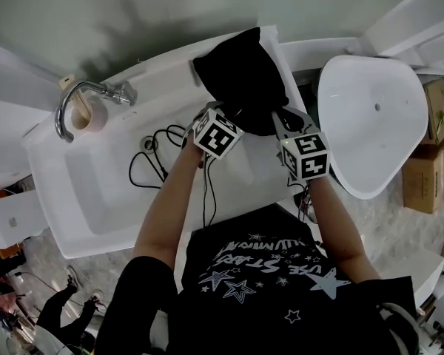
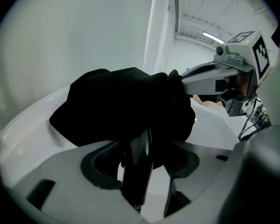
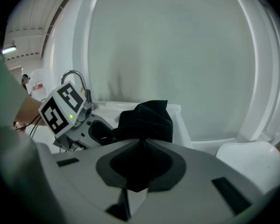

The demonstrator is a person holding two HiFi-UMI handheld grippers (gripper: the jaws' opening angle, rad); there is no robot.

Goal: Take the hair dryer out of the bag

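The black cloth bag [image 1: 240, 76] lies on the white counter behind the sink, its mouth toward me. My right gripper [image 1: 283, 118] is shut on the bag's near edge; in the left gripper view its fingers [image 2: 179, 80] pinch the cloth, and in its own view dark cloth [image 3: 140, 171] fills the closed jaws. My left gripper [image 1: 202, 118] stands at the bag's mouth with its jaws apart. A glossy black part [image 2: 137, 167], apparently the hair dryer's handle, sticks out between them, with a gap showing on its right side. The rest of the dryer is hidden in the bag [image 2: 116, 101].
A black cord [image 1: 152, 157] loops over the sink basin [image 1: 111, 198] to my left. A chrome faucet [image 1: 81, 98] stands at the far left. A white tub [image 1: 370, 117] is to the right, cardboard boxes [image 1: 422, 176] beyond it. A wall rises close behind the counter.
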